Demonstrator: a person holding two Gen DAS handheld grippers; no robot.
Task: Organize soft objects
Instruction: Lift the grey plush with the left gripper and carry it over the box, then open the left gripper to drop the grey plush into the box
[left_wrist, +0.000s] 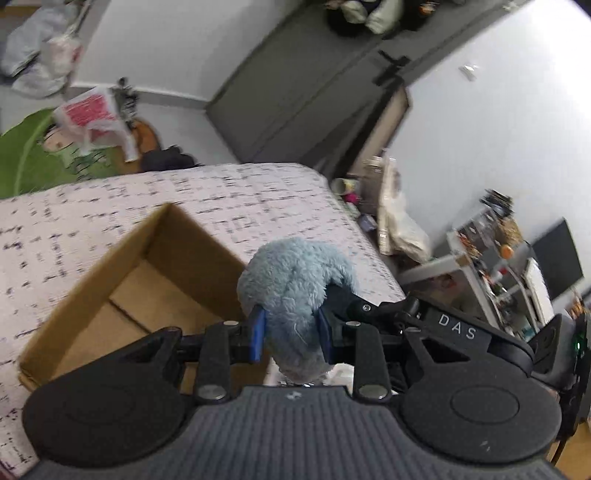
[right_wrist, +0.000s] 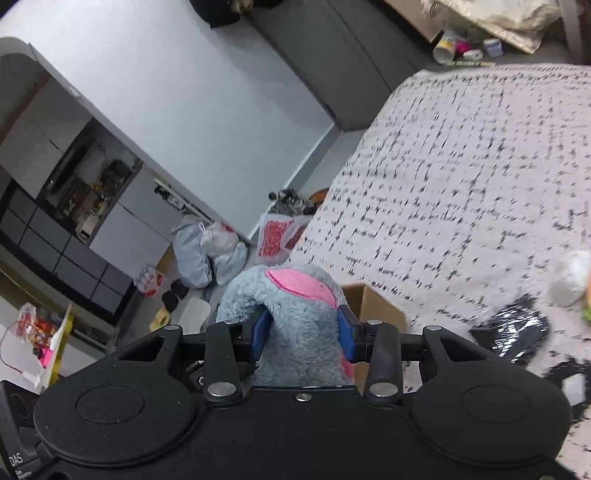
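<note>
At left-centre of the left wrist view sits the open brown cardboard box (left_wrist: 147, 291); beside it, the left gripper (left_wrist: 291, 336) clamps the fluffy blue-grey plush toy (left_wrist: 295, 284), and the right gripper (right_wrist: 304, 332) clamps its pink-patched part, likely for boxing.

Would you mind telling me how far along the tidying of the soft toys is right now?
Nothing looks packed yet: what shows of the cardboard box on the patterned bedspread is bare. In hand: both the left gripper and right gripper are clamped on a blue plush toy, near the box. Left: dropping it in, then the white soft item.
</note>
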